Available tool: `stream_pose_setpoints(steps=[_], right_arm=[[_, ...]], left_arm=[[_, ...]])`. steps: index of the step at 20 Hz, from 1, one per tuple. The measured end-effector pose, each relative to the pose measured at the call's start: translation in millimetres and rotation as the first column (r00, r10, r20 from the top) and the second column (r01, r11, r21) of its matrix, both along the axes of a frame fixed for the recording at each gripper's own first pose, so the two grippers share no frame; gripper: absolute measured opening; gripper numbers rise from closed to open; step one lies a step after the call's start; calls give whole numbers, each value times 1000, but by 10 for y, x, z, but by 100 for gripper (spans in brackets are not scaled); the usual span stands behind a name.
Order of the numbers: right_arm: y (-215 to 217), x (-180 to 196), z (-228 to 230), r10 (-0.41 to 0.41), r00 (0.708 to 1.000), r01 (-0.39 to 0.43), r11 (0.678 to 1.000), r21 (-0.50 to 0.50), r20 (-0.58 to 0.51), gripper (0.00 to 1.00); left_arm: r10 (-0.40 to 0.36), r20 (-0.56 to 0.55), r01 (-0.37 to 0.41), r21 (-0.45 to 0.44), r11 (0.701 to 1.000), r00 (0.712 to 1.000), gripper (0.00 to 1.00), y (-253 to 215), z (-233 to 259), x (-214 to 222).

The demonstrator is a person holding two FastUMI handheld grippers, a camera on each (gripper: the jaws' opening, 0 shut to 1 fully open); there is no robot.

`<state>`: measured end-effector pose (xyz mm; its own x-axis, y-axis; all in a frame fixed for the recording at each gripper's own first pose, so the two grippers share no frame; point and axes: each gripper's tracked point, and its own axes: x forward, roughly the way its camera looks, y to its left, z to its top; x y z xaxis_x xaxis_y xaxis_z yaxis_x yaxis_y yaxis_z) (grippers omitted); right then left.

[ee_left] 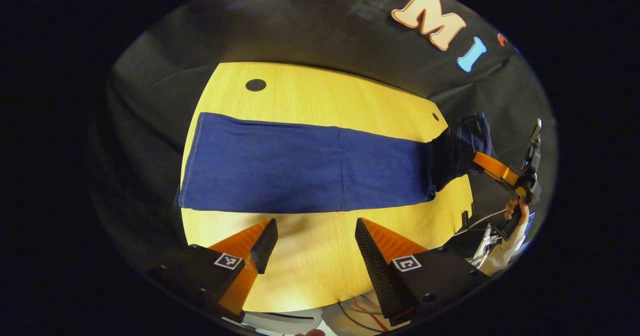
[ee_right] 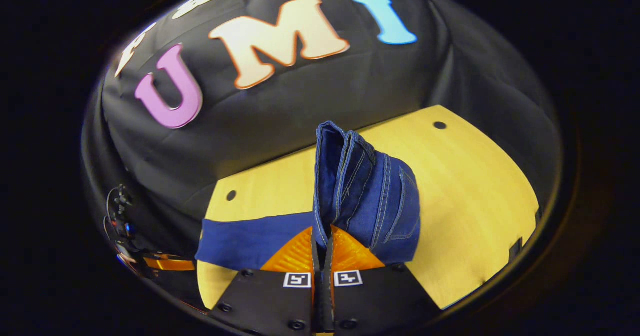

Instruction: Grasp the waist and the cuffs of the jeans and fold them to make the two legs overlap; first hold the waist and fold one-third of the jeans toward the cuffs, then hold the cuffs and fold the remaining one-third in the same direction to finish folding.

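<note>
Dark blue jeans [ee_left: 300, 168] lie in a long band across the yellow wooden table [ee_left: 310, 271], legs overlapped, cuffs at the left end. At the right end the waist [ee_left: 457, 148] is lifted off the table, pinched by my right gripper [ee_left: 479, 160], which a hand [ee_left: 517, 211] holds. In the right gripper view the bunched waist [ee_right: 365, 191] stands up between the fingers of my right gripper [ee_right: 324, 238], shut on the denim. My left gripper [ee_left: 315, 238] hovers open over bare table just in front of the legs, nothing between its fingers.
The table has small dark holes [ee_left: 255, 84] [ee_right: 440, 125] near its far edge. Black booth cloth [ee_left: 150, 101] hangs close behind and beside the table. Cables [ee_left: 360, 313] lie below the table's front edge. Bare tabletop [ee_right: 475, 201] stretches right of the waist.
</note>
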<state>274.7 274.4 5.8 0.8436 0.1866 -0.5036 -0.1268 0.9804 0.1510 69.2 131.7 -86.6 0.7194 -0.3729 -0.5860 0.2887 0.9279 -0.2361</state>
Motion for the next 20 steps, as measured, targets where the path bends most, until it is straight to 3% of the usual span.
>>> stream_pose_setpoints(steps=[4, 8, 15, 18, 19, 20], right_arm=[[743, -92, -18, 138, 990, -137, 990, 45, -25, 2], [1235, -40, -588, 218, 966, -210, 975, 73, -136, 3], [1703, 171, -1741, 230, 921, -233, 972, 30, -315, 2], [1706, 244, -1776, 229, 911, -232, 972, 34, -343, 0], [1677, 304, -1757, 232, 911, -232, 972, 41, -341, 3], [1652, 348, -1708, 246, 908, -240, 969, 59, -338, 4]], left_arm=[[44, -7, -44, -6, 999, 999, 93, 175, -94, 9], [86, 2, -86, -6, 996, 996, 93, 274, -117, -1], [161, -4, -161, -54, 985, 987, 93, 413, -181, -63], [197, -8, -197, -75, 977, 980, 96, 568, -185, -42], [213, -13, -213, -72, 974, 977, 93, 659, -198, -24], [226, -19, -227, -63, 972, 974, 97, 747, -215, -10]])
